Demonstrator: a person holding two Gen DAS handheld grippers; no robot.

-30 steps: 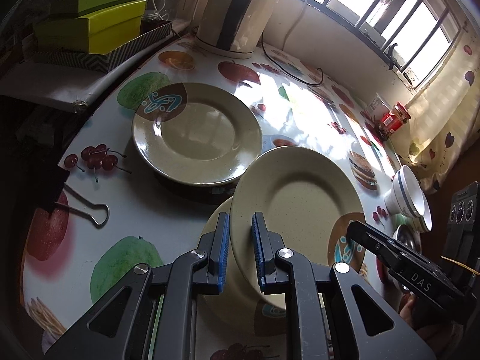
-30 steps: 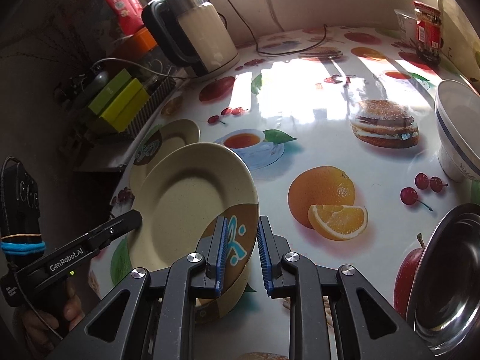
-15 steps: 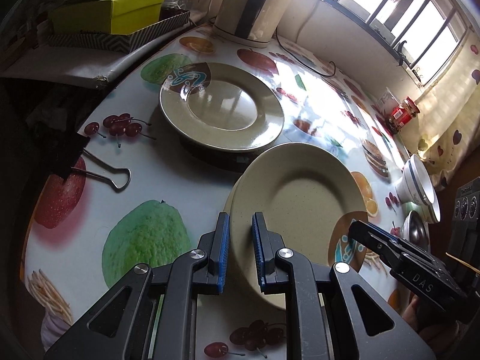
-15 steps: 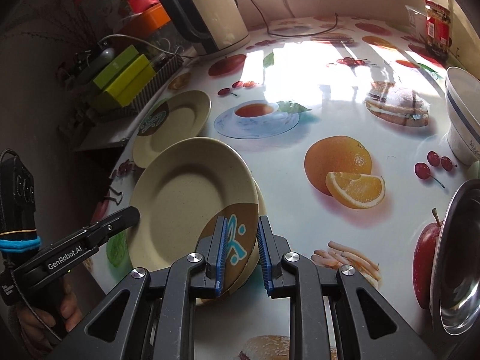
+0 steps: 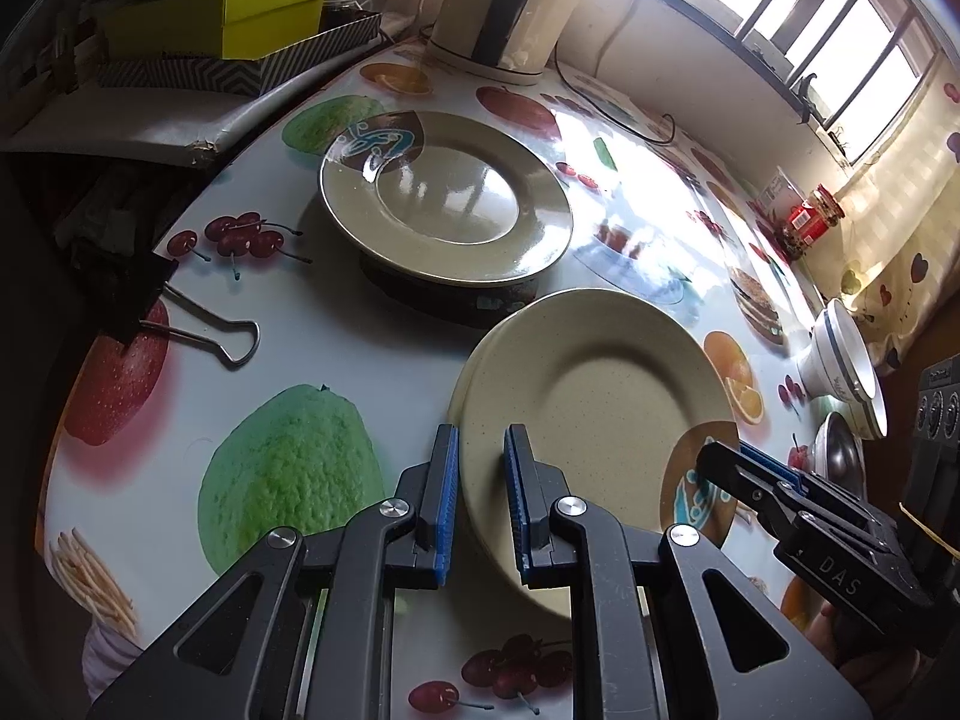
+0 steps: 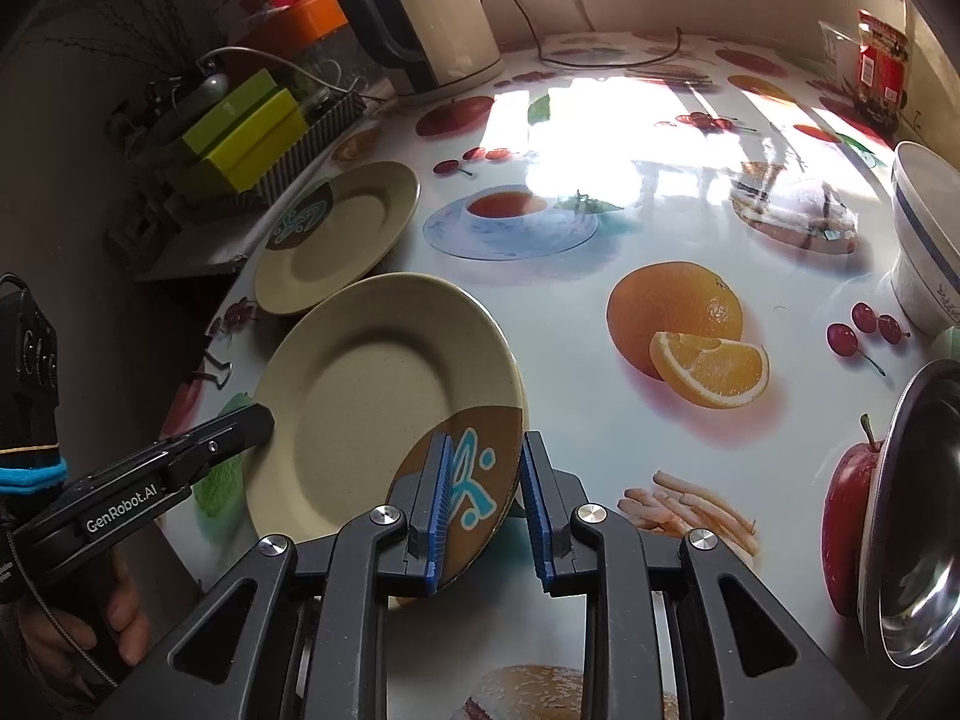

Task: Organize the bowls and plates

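A beige plate with a brown patterned patch (image 5: pixel 600 402) (image 6: pixel 372 396) is held low over the table, and the rim of a second plate peeps out beneath it. My left gripper (image 5: pixel 482 438) is shut on its near rim; in the right wrist view its tip (image 6: pixel 258 420) is at the plate's left edge. My right gripper (image 6: pixel 486 441) has the brown patch between its jaws, which are opening, and the right pad stands clear of the rim. Another beige plate (image 5: pixel 444 198) (image 6: pixel 336 240) lies further back on the left.
White bowls with a blue stripe (image 5: pixel 846 360) (image 6: pixel 924 240) and a steel bowl (image 6: pixel 918 510) stand at the right. A kettle (image 6: pixel 438 18), green boxes (image 5: pixel 240 12) and a red jar (image 5: pixel 810 222) line the back. A binder clip (image 5: pixel 198 330) lies near the left table edge.
The held plate has sunk and lies flatter over the plate below it. The right gripper's jaws have widened, and the right pad has come off the rim.
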